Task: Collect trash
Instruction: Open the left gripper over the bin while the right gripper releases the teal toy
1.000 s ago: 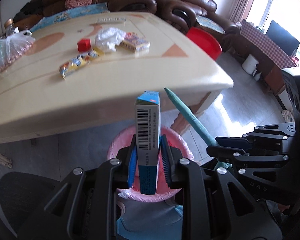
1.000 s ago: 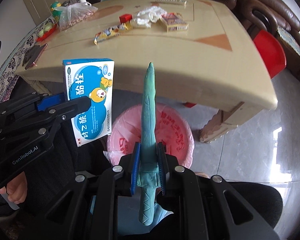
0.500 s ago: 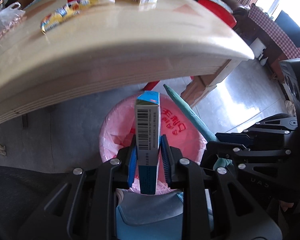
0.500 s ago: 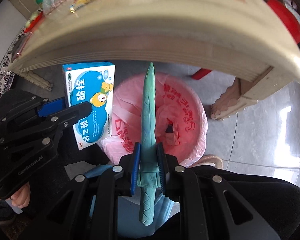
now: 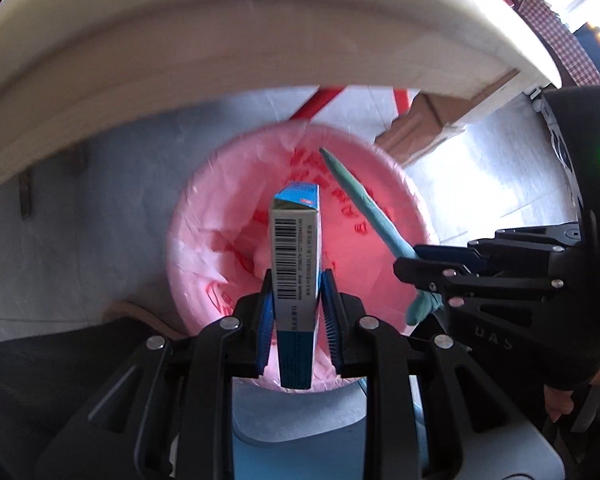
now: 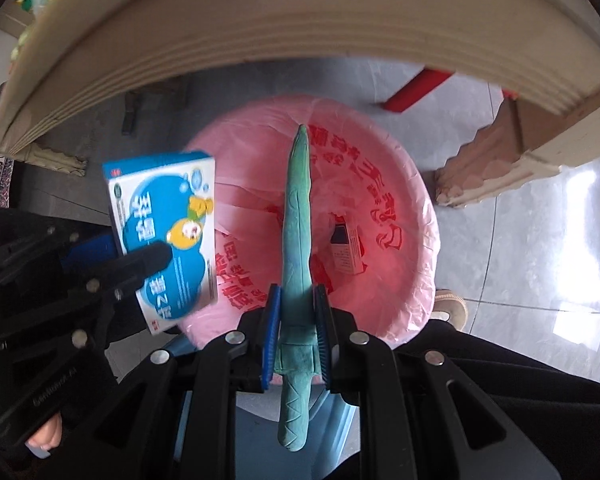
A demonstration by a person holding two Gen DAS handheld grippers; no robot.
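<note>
My left gripper (image 5: 297,300) is shut on a blue and white medicine box (image 5: 296,256), held edge-on with its barcode facing the camera. The same box (image 6: 164,232) shows its cartoon front in the right wrist view, where the left gripper (image 6: 156,258) clamps it. My right gripper (image 6: 297,312) is shut on a long teal wrapper (image 6: 298,216) that tapers to a point; it shows as a teal wrapper (image 5: 360,204) in the left wrist view, held by the right gripper (image 5: 416,276). Both items hang over the pink-lined trash bin (image 6: 404,184), whose rim (image 5: 192,216) fills the left wrist view.
A small red and white carton (image 6: 346,250) lies inside the bin. The cream table edge (image 6: 284,28) arches overhead, with its carved leg (image 6: 488,160) at the right. A red stool leg (image 6: 416,90) stands behind the bin. Dark trouser legs (image 6: 540,368) and a shoe (image 6: 450,306) flank the bin.
Both grippers have sunk from table height to just above the bin and tipped further downward. The tabletop has left view; the bin now fills both views. Grips unchanged.
</note>
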